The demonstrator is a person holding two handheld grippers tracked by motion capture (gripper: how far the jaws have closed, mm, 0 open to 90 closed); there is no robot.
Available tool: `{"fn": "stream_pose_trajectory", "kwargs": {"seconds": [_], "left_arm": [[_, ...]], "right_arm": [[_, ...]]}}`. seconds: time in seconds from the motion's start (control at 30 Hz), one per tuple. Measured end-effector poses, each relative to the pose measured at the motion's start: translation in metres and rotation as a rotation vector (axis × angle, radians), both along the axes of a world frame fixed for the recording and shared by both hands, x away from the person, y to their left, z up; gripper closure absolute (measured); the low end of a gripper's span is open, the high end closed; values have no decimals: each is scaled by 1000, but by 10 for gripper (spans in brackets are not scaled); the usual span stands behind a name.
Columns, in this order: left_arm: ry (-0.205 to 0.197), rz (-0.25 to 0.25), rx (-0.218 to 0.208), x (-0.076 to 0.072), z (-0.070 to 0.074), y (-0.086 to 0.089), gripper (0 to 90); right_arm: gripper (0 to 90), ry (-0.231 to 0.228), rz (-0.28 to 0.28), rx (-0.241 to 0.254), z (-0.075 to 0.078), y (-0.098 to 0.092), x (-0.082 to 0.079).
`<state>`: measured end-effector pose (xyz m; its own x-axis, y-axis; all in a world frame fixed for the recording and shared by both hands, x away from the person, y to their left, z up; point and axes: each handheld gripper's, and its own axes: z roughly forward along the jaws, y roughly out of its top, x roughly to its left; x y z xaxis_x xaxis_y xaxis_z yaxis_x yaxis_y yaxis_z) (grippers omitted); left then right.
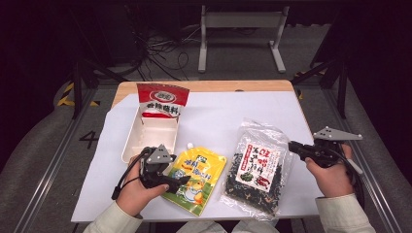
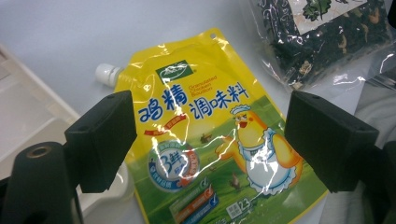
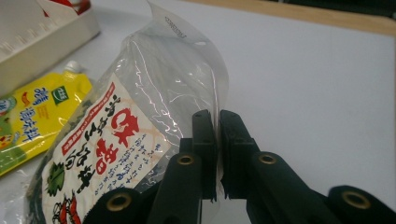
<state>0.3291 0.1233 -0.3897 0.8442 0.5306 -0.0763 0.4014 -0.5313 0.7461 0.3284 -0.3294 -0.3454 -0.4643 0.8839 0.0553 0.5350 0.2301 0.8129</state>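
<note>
the right gripper is clenched on the clear edge of the seaweed bag, its two black jaws pinching the thin plastic film between them. in the right gripper view the film rises up out of the jaws in a crinkled sheet, so the bag's near edge looks lifted while the dark, heavy contents sag toward the table. gripping the empty margin rather than the filled middle makes sense: the film is flat enough to fit between nearly closed jaws, and the contents are not crushed.

the bag lies toward the right edge of the white mat, near the front of the table, with its red-and-white label facing up.

the left gripper is released, jaws standing wide apart, hovering just above the yellow seasoning pouch. the pouch lies flat between the jaws' line of sight, untouched as far as i can tell, with its white spout cap pointing toward the white tray. that wide stance suits a broad, flat pouch (it would need to be taken by an edge or across a corner).

the tray sits by the left edge of the mat, with a red packet propped upright at its far end, which hints that the packets are being gathered into it.
</note>
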Motion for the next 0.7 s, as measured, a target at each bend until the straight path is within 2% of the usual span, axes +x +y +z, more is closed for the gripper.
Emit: {"fn": "stream_pose_trajectory", "kwargs": {"seconds": [0.2,0.4,0.43,0.5,0.53,0.6,0.7], "left_arm": [[14,-32,-1,2,-2,-14,176],[13,-70,-48,9,-8,-30,173],[26,-85,-79,15,-11,-37,169],[35,-92,-87,18,-13,-40,160],[51,-105,-102,22,-16,-48,159],[55,-111,-109,24,-17,-51,151],[63,-130,-142,28,-19,-63,136]], "right_arm": [[856,-76,30,-10,20,8,-15],[857,-144,66,-13,37,16,-31],[856,-149,71,-18,38,17,-32],[857,-156,72,-20,40,19,-34],[856,-165,80,-26,42,20,-36],[857,-174,87,-26,43,21,-38],[857,-188,96,-29,46,23,-41]]}}
